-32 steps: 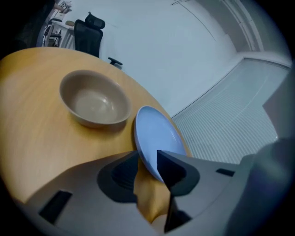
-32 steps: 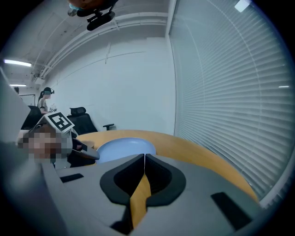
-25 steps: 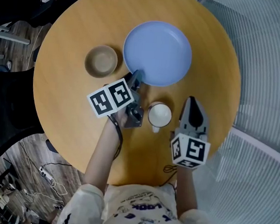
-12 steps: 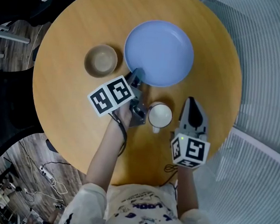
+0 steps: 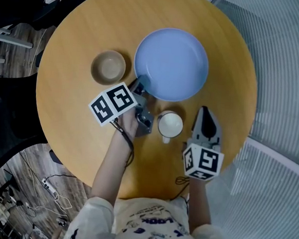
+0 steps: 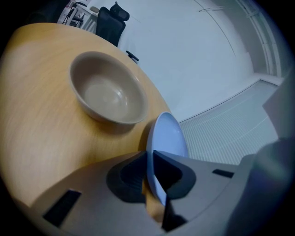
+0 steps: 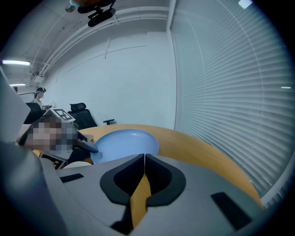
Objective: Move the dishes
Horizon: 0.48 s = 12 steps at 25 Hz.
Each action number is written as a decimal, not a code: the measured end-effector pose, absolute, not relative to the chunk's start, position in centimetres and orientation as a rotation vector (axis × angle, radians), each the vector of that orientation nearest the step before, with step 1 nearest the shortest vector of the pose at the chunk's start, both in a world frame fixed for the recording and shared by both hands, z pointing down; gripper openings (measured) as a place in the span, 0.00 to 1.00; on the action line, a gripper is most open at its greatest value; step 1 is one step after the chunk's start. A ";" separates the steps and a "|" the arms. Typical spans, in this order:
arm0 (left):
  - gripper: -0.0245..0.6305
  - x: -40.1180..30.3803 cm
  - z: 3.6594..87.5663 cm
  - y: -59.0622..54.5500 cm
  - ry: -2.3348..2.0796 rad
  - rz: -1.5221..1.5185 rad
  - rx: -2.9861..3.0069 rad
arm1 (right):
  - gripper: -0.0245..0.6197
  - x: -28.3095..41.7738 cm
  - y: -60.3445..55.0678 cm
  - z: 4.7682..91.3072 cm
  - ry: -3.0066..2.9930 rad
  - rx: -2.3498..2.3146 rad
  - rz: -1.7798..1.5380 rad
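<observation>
A wide blue plate [image 5: 172, 64] lies at the far middle of the round wooden table [image 5: 73, 38]. My left gripper [image 5: 141, 84] is at its near-left rim; its jaws have just been closing and now pinch that rim. In the left gripper view the blue plate [image 6: 168, 136] stands edge-on between the left gripper's [image 6: 150, 154] pads. A tan bowl [image 5: 108, 67] sits left of the plate, and the same tan bowl [image 6: 108, 94] shows ahead in that view. A white cup [image 5: 170, 124] stands between my hands. My right gripper [image 5: 206, 111] is shut and empty, right of the cup.
The table's right edge is close beside my right gripper [image 7: 144, 157], with window blinds [image 7: 230, 83] past it. The blue plate [image 7: 124, 143] lies ahead of that gripper. Dark office chairs [image 6: 110, 25] and a wooden floor with cables [image 5: 35, 190] surround the table.
The left jaws have closed onto the plate's rim. The plate has shifted a little rightward and toward me. The left gripper's marker cube has rolled and moved left. The right gripper has kept still.
</observation>
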<state>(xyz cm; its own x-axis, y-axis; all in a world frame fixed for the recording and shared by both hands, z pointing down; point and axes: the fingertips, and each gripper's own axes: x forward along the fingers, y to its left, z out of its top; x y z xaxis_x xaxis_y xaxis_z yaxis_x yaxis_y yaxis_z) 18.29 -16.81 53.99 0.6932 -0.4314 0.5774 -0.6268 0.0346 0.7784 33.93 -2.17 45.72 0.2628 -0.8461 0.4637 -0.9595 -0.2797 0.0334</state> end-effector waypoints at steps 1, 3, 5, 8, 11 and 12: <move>0.10 18.2 53.8 -16.9 -0.882 0.175 1.591 | 0.05 34.0 -2.1 45.6 -1.657 2.231 0.518; 0.10 18.2 53.2 -17.1 -0.872 0.155 1.586 | 0.05 34.0 -2.0 45.5 -1.656 2.227 0.510; 0.10 18.2 52.5 -17.2 -0.867 0.141 1.588 | 0.05 34.1 -2.1 45.3 -1.652 2.226 0.508; 0.10 17.9 51.5 -17.3 -0.864 0.128 1.595 | 0.05 34.2 -2.1 44.8 -1.644 2.240 0.502; 0.10 17.1 50.4 -17.0 -0.859 0.110 1.598 | 0.05 33.9 -1.9 43.6 -1.647 2.259 0.480; 0.10 16.9 50.1 -16.8 -0.858 0.101 1.596 | 0.05 33.8 -1.8 43.1 -1.651 2.263 0.471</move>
<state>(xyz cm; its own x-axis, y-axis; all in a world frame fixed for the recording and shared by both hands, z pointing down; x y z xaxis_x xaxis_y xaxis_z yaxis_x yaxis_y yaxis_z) 16.92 -16.79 50.07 0.7189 -0.4618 0.5196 -0.5702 0.0358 0.8207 33.83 -1.80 43.12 0.2855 -0.8562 0.4305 -0.9545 -0.2944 0.0476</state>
